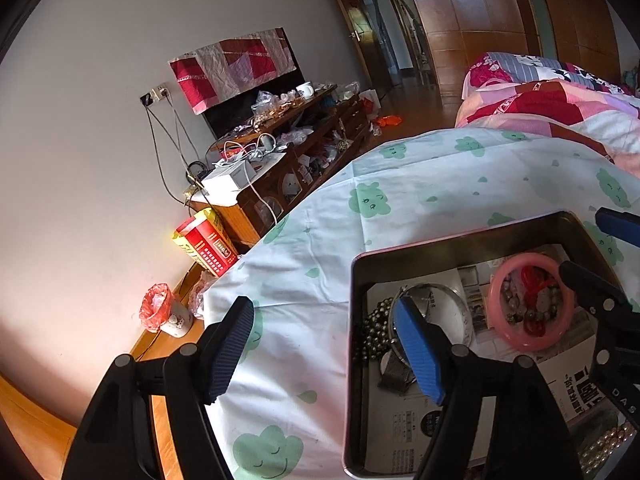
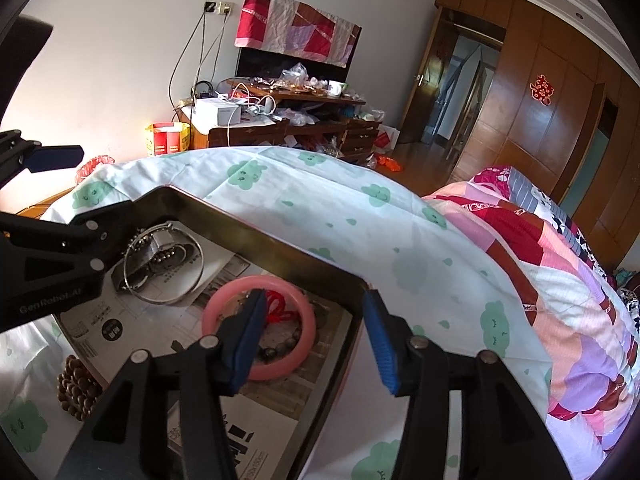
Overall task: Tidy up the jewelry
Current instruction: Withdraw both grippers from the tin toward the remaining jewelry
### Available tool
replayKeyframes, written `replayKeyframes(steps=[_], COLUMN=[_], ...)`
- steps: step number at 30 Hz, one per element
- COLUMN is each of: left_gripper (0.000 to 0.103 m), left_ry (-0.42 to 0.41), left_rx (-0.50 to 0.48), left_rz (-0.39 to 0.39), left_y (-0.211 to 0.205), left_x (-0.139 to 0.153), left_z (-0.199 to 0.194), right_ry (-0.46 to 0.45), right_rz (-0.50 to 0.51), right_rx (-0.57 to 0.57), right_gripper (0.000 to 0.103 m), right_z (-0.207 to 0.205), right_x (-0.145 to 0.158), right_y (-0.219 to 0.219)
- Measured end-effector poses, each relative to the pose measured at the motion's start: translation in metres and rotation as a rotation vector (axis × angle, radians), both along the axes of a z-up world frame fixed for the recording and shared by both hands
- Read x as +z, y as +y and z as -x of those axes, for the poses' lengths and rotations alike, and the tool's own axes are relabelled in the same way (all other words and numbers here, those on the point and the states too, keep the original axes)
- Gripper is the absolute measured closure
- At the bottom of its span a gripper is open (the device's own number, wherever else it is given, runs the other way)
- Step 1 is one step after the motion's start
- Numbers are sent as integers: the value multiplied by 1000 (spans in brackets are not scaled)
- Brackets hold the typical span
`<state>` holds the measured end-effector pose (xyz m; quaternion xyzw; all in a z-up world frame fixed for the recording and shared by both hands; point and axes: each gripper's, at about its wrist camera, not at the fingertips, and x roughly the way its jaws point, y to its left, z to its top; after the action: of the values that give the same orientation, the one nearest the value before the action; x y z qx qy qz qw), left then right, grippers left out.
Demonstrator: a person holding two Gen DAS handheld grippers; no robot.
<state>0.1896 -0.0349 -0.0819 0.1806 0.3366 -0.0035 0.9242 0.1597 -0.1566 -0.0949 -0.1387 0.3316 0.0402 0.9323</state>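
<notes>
A dark metal tin [image 1: 460, 244] [image 2: 256, 236] lined with printed paper lies on the bed. It holds a pink bangle [image 1: 498, 320] [image 2: 304, 312] around red cord and beads, a silver bangle [image 1: 460, 300] [image 2: 168, 300], a dark bead string [image 1: 374, 332] and a watch [image 1: 394, 376]. My left gripper [image 1: 324, 344] is open, straddling the tin's left wall. My right gripper [image 2: 316, 336] is open, straddling the tin's right wall, one finger over the pink bangle. A brown bead bracelet [image 2: 76, 392] lies outside the tin. Pearls [image 1: 608, 444] show at the lower right.
The bed has a pale sheet with green clouds [image 1: 400, 200] [image 2: 320, 208] and a red-pink patchwork quilt [image 2: 560, 280]. A cluttered wooden TV cabinet [image 1: 280, 140] [image 2: 280, 116] stands against the wall. A red-yellow box [image 1: 206, 246] and a small bin [image 1: 164, 312] stand on the floor.
</notes>
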Motion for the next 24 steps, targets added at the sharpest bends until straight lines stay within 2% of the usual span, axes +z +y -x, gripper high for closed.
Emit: replayKeyframes(steps=[6,10,18,24], left_gripper=[30,30,30,30], left_ry=[11,10,9,26], left_rx=[19,27,14,-25], left_rz=[22,44,58,43], left_y=[9,18,24,11], left_x=[1,2,-3,-14], left_z=[12,34,82,107], right_ry=[-1,-6,-14,-24], right_rz=[-7,-17,-22,-45], right_rx=[-7,-12,-30,-55], right_gripper=[51,45,41,38], right_z=[5,15,50,79], right_x=[1,3,8,9], right_y=[-2,-6,-22,-37])
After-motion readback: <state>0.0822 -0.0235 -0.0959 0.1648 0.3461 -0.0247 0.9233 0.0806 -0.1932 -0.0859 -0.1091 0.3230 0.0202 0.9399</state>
